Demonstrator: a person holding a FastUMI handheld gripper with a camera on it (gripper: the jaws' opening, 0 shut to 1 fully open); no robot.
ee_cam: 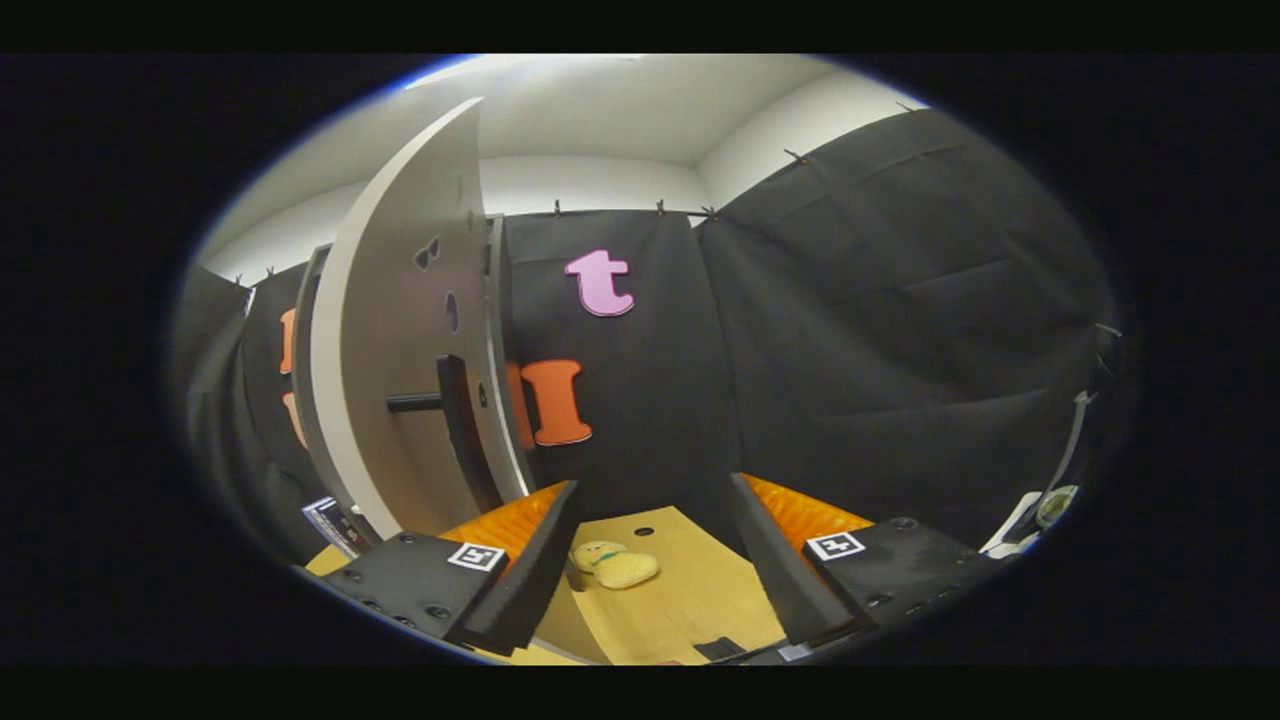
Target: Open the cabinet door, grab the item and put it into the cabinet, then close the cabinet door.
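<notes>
1. Your tool (pixel 655 560) is open: fingers spread wide, nothing between the pads, nothing touched.
2. Each finger carries a square marker tag on its top face; ribbed pads face inward.
3. The item, a small yellow plush toy (pixel 612 565), lies on the tan surface (pixel 700 600) in the gap between your fingers, closer to the left finger (pixel 530 570) than to the right finger (pixel 780 570). Neither finger touches it.
4. The toy lies on its side, with a green band at its neck.
5. The cabinet (pixel 320 400) stands ahead and to the left of your tool, beyond the left finger.
6. The cabinet door (pixel 400 330) is open and swung towards you; you see its pale broad face, bowed by the lens.
7. A dark bar handle (pixel 455 420) sticks out from the door face on a short stem, around mid height.
8. The door face also has a few small dark holes above the handle.
9. The toy is on the surface outside the cabinet, to the right of the door's lower edge and clear of it.
10. A small dark hole (pixel 644 531) in the surface sits just beyond the toy.
11. Black cloth wall stands behind everything; cannot tell what the cabinet holds, as the door hides its inside.
</notes>
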